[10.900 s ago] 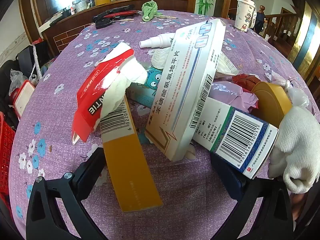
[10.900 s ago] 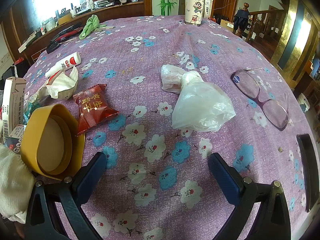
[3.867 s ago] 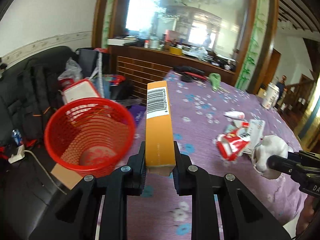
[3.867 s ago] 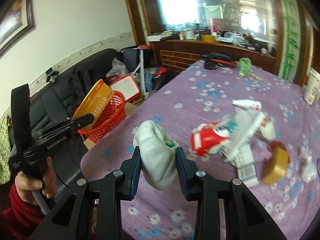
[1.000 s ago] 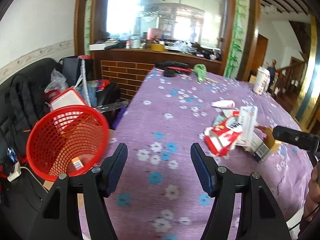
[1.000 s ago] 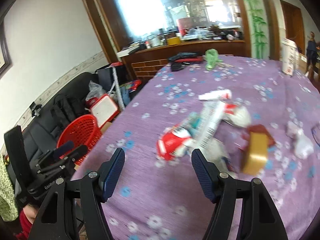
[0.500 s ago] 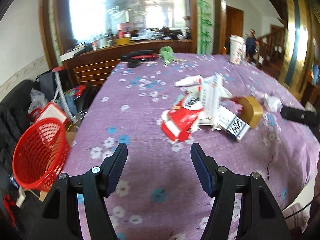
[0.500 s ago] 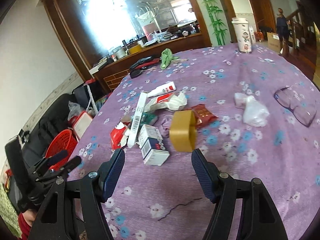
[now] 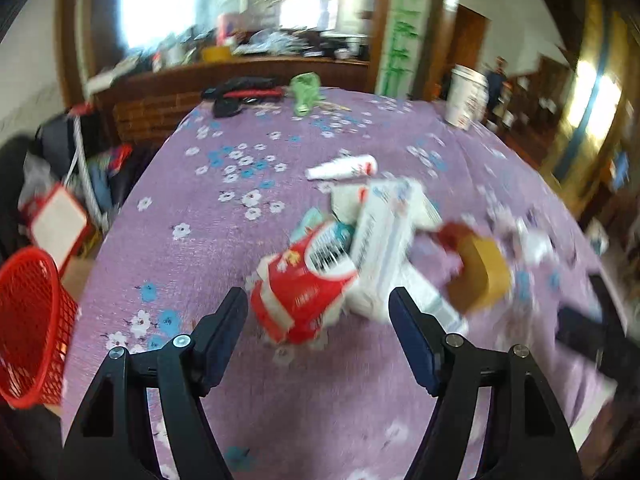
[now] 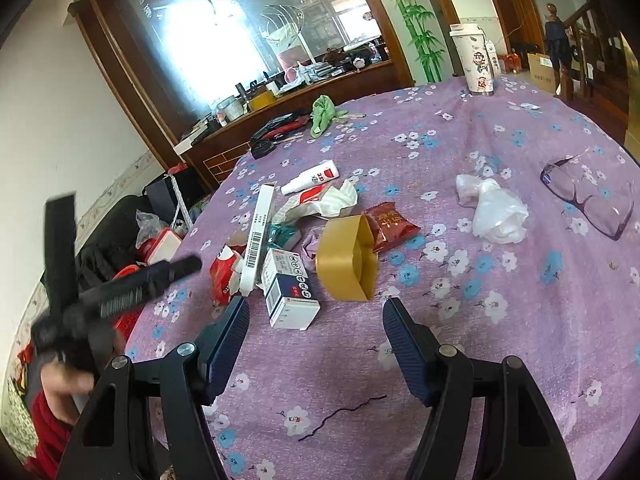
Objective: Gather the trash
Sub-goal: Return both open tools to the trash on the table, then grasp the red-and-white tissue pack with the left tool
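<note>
A trash pile lies on the purple flowered tablecloth (image 10: 460,360): a red tissue packet (image 9: 304,288), a long white medicine box (image 9: 380,248), a small white box with a barcode (image 10: 290,290), a yellow tape roll (image 10: 348,264), a red snack packet (image 10: 390,226) and a crumpled clear bag (image 10: 496,212). My left gripper (image 9: 318,328) is open and empty just in front of the red packet; the view is blurred. My right gripper (image 10: 316,336) is open and empty near the small white box. The red basket (image 9: 28,328) stands off the table's left side.
Glasses (image 10: 588,196) lie at the right. A white cup (image 10: 476,60), a green cloth (image 10: 322,114), a white tube (image 10: 312,178) and black and red tools (image 10: 280,130) are farther back. The left hand-held gripper (image 10: 120,284) shows at the table's left edge.
Both grippers have swung from the basket back toward the table and closer to the pile. The yellow box and the white sock held earlier are gone from the jaws.
</note>
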The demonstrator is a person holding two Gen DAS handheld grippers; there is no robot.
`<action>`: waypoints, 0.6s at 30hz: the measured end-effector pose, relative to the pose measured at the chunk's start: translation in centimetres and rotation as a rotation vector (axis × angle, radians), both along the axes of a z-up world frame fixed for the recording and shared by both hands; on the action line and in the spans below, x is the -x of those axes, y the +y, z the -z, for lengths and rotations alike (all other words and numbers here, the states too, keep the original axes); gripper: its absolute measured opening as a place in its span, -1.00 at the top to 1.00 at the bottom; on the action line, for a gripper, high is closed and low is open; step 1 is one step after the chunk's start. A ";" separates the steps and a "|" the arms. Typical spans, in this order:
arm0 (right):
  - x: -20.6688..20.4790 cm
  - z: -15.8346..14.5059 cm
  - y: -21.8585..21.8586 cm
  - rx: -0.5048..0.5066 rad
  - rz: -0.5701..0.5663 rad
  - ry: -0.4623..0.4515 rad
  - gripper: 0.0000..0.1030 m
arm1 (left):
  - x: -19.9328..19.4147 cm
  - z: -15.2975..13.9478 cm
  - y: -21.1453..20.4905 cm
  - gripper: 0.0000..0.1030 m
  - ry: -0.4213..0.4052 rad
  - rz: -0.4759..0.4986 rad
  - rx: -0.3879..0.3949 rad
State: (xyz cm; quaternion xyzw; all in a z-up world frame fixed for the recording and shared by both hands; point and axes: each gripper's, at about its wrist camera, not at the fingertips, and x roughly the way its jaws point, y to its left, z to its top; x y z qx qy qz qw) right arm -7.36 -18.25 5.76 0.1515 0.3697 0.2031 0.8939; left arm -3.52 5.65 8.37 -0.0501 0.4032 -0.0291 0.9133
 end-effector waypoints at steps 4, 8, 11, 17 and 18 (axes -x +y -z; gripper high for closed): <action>0.0 0.2 -0.3 -0.007 -0.001 0.000 -0.42 | -2.9 0.3 -0.4 -0.39 0.056 -0.042 0.018; -0.1 0.1 -1.0 -0.015 0.006 -0.005 -0.42 | -4.8 1.1 -1.1 -0.39 0.091 -0.053 -0.020; -0.1 0.1 -1.3 -0.021 0.007 -0.005 -0.42 | -5.5 1.7 -1.3 -0.23 0.108 -0.049 -0.049; -0.2 0.0 -1.1 -0.021 -0.005 -0.005 -0.42 | -5.0 2.3 0.0 0.15 0.119 -0.038 -0.051; -0.2 0.0 -1.0 -0.022 -0.008 -0.005 -0.42 | -4.7 2.4 0.5 0.19 0.120 -0.037 -0.052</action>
